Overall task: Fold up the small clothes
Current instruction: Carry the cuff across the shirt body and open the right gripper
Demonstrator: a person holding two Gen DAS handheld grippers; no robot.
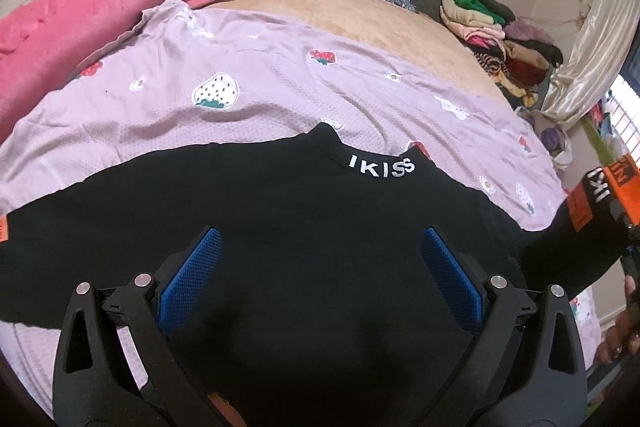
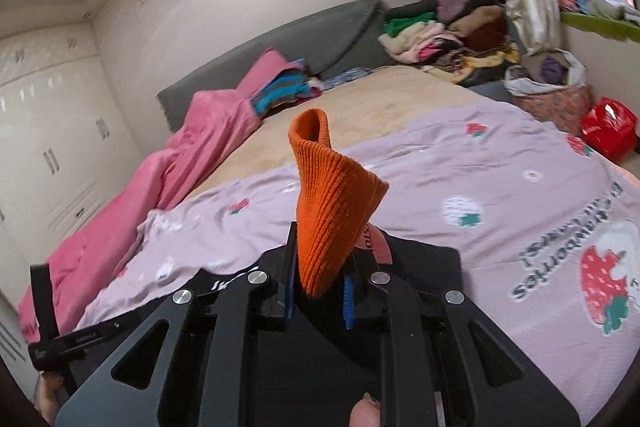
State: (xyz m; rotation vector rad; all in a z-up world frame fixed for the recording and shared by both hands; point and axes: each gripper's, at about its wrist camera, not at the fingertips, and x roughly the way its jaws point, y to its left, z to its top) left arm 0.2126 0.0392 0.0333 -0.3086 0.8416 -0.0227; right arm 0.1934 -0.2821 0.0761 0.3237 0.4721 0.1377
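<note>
The black top (image 1: pixel 280 219) lies spread on the lilac strawberry sheet (image 1: pixel 248 67) over the bed. The left gripper (image 1: pixel 316 267) hangs above its middle, tilted downward, its blue pads (image 1: pixel 192 275) spread wide with nothing between them. The right gripper (image 2: pixel 320 291) points nearly level and pinches the orange cuff (image 2: pixel 332 203) of one sleeve, which stands lifted above the sheet.

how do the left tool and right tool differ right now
The left tool stands wide open, blue pads apart; the right tool is shut on the orange cuff. The left one holds nothing and hangs over the black top; the right one has that top's sleeve end lifted off the lilac strawberry sheet. Both share black frames and blue pads.
</note>
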